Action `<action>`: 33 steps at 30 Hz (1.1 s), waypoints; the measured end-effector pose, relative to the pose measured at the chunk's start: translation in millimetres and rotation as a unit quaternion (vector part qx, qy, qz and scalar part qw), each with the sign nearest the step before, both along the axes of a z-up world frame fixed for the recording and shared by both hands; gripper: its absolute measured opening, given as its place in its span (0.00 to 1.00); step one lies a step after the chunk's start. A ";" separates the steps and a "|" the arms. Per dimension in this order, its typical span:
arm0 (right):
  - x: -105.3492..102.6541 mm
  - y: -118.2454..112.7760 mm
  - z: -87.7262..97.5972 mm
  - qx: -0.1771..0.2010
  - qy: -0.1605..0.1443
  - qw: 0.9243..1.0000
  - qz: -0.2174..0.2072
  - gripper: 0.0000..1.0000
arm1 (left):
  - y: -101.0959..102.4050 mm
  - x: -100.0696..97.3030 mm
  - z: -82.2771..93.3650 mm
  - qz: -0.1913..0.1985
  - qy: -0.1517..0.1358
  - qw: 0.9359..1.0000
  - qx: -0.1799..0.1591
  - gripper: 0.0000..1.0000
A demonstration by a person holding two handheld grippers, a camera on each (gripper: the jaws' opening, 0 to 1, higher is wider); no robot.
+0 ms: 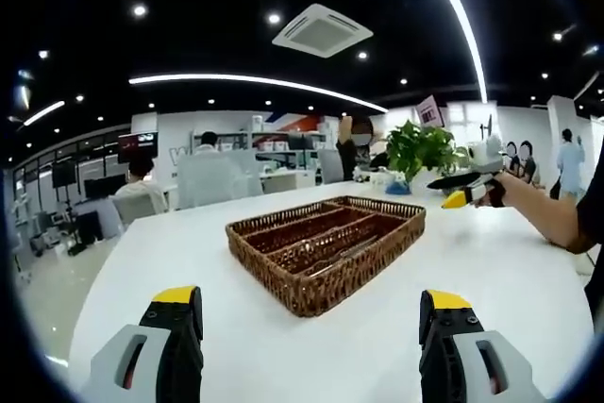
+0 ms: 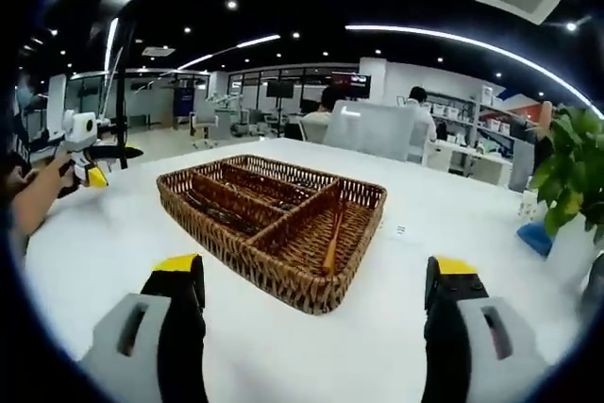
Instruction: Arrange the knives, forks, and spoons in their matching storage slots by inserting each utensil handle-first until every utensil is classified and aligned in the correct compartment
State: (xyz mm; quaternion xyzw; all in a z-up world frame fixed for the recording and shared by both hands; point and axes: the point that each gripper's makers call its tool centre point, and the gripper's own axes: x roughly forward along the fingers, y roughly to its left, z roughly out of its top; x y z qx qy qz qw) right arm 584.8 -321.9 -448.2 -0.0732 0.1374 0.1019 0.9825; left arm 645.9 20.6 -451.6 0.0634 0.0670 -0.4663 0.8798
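Utensils already in brown wicker divided tray [image 1: 326,252] mid white table [image 1: 189,243]; both grippers [image 1: 311,313] [image 2: 316,280] spread apart, empty, task prob. near done.

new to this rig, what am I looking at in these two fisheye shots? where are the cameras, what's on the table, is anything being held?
No robot arm here: a person holds a two-jaw gripper in each hand, and a fisheye camera rides on each one, looking forward along its jaws.

In the left gripper view, the left gripper rises from the bottom, grey with yellow tips, jaws wide apart and holding nothing. The right gripper view shows the right gripper in the same state.

Both look across a white table at a wicker tray split into compartments. Something long and thin lies in one of them, too blurred to name.

Each view also catches the other gripper off to the side, held up in the person's hand. A potted plant stands beyond the tray. Behind is an open office with people seated.
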 end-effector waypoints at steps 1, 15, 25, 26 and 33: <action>-2.7 1.4 0.3 0.000 0.000 1.000 0.001 1.00 | -1.7 -3.2 1.4 -0.002 -0.001 1.000 0.000 1.00; -38.3 14.3 -4.8 0.027 -0.017 0.999 0.018 1.00 | 2.1 -26.0 -4.9 0.011 0.001 1.000 0.010 1.00; -36.5 8.0 -13.3 0.024 -0.020 0.999 0.011 1.00 | -0.8 -23.6 -12.6 0.002 -0.015 1.000 0.018 1.00; -36.4 7.8 -12.4 0.025 -0.023 0.999 0.011 1.00 | -0.4 -22.9 -11.7 0.004 -0.017 1.000 0.017 1.00; -34.6 -1.3 -13.4 0.023 -0.029 0.999 0.001 1.00 | 1.8 -19.7 -15.5 0.011 -0.012 1.000 0.017 1.00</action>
